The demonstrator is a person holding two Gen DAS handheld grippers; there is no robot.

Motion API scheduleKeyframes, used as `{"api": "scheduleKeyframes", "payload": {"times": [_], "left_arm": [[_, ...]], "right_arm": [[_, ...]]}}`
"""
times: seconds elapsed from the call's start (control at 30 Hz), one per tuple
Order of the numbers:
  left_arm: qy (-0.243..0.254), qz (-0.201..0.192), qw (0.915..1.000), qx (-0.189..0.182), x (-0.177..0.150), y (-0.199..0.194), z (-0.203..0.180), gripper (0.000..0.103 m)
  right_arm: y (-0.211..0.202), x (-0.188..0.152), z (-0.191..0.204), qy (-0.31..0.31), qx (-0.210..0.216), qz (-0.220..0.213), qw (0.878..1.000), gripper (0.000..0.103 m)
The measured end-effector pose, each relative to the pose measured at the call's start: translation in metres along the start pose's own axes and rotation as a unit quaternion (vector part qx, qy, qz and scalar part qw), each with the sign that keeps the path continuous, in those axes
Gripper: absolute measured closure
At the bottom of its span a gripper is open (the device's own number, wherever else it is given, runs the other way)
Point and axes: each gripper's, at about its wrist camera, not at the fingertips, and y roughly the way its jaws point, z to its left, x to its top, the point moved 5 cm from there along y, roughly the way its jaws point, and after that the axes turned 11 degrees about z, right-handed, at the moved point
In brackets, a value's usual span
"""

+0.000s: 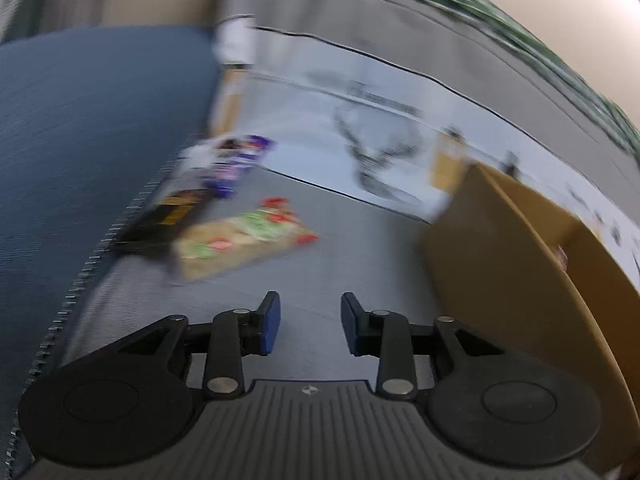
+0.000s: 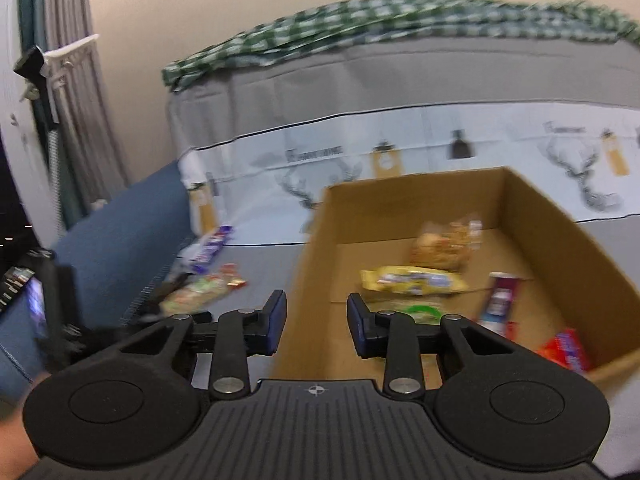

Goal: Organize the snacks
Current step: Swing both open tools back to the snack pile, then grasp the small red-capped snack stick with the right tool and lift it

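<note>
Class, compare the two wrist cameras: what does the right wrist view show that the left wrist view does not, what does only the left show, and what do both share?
Only the right wrist view shows inside the cardboard box: a yellow packet, a clear bag of biscuits and a red pack. It also shows the right claw, open and empty.

Only the left wrist view shows the left claw, open and empty.

Both show the box, the purple wrapper and the green-and-red packet lying outside it.

One cardboard box [image 2: 532, 220] is being seen, five snack packets being counted inside it and three more outside on the grey cover [image 2: 264, 264].
</note>
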Motion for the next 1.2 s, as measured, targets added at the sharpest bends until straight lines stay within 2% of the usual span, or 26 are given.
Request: {"api": "scheduleKeyframes", "payload": {"times": [0.03, 0.1, 0.2, 0.27, 0.37, 0.43, 0.57, 0.63, 0.83, 0.9, 0.93, 1.0, 1.03, 1.07, 1.1, 1.13, 1.17, 1.2], "left_arm": [[-0.015, -0.002, 0.9999, 0.009, 0.002, 0.002, 0.007, 0.056], [-0.045, 0.007, 0.9986, 0.027, 0.003, 0.009, 0.02, 0.055], [-0.07, 0.017, 0.9967, 0.038, 0.002, 0.017, 0.031, 0.045], [-0.074, 0.015, 0.9962, 0.043, 0.001, 0.018, 0.033, 0.037], [-0.085, 0.005, 0.995, 0.052, 0.004, 0.019, 0.039, 0.027], [-0.087, 0.005, 0.9946, 0.057, 0.006, 0.022, 0.041, 0.025], [-0.083, 0.003, 0.994, 0.072, 0.009, 0.032, 0.043, 0.018], [-0.075, 0.004, 0.9942, 0.078, 0.01, 0.036, 0.044, 0.018], [-0.034, -0.008, 0.9941, 0.103, 0.01, 0.045, 0.037, 0.018], [-0.036, -0.006, 0.9943, 0.1, 0.011, 0.048, 0.038, 0.018], [-0.044, -0.005, 0.9944, 0.096, 0.011, 0.048, 0.041, 0.019], [-0.052, -0.008, 0.9948, 0.087, 0.012, 0.047, 0.045, 0.024], [-0.05, -0.006, 0.9952, 0.084, 0.012, 0.046, 0.045, 0.034], [-0.048, -0.003, 0.9949, 0.088, 0.011, 0.045, 0.045, 0.045], [-0.046, -0.002, 0.9945, 0.094, 0.01, 0.044, 0.046, 0.05], [-0.048, 0.001, 0.9944, 0.094, 0.009, 0.041, 0.047, 0.066], [-0.056, 0.004, 0.9945, 0.089, 0.008, 0.039, 0.049, 0.087], [-0.063, 0.008, 0.9945, 0.083, 0.007, 0.038, 0.051, 0.092]], "right_arm": [[0.005, 0.008, 0.007, -0.004, 0.011, 0.007, 1.0, 0.068], [0.021, 0.03, 0.026, -0.018, 0.033, 0.025, 0.999, 0.068], [0.053, 0.067, 0.055, -0.037, 0.056, 0.058, 0.996, 0.067], [0.084, 0.088, 0.072, -0.049, 0.074, 0.092, 0.992, 0.059], [0.138, 0.112, 0.087, -0.059, 0.065, 0.137, 0.987, 0.054], [0.177, 0.123, 0.093, -0.061, 0.054, 0.161, 0.984, 0.052], [0.249, 0.127, 0.104, -0.067, 0.028, 0.204, 0.976, 0.039], [0.283, 0.123, 0.107, -0.066, 0.015, 0.232, 0.97, 0.037], [0.35, 0.1, 0.115, -0.077, -0.011, 0.278, 0.957, 0.038], [0.361, 0.094, 0.115, -0.087, -0.023, 0.288, 0.953, 0.041], [0.361, 0.092, 0.115, -0.095, -0.03, 0.284, 0.954, 0.049], [0.359, 0.09, 0.118, -0.119, -0.036, 0.272, 0.954, 0.068], [0.356, 0.089, 0.119, -0.126, -0.028, 0.27, 0.954, 0.08], [0.355, 0.088, 0.119, -0.131, -0.026, 0.269, 0.954, 0.083], [0.353, 0.088, 0.117, -0.134, -0.026, 0.269, 0.953, 0.084], [0.35, 0.086, 0.114, -0.132, -0.026, 0.27, 0.953, 0.085], [0.347, 0.086, 0.111, -0.127, -0.027, 0.269, 0.954, 0.085], [0.344, 0.086, 0.108, -0.12, -0.03, 0.268, 0.955, 0.085]]}}
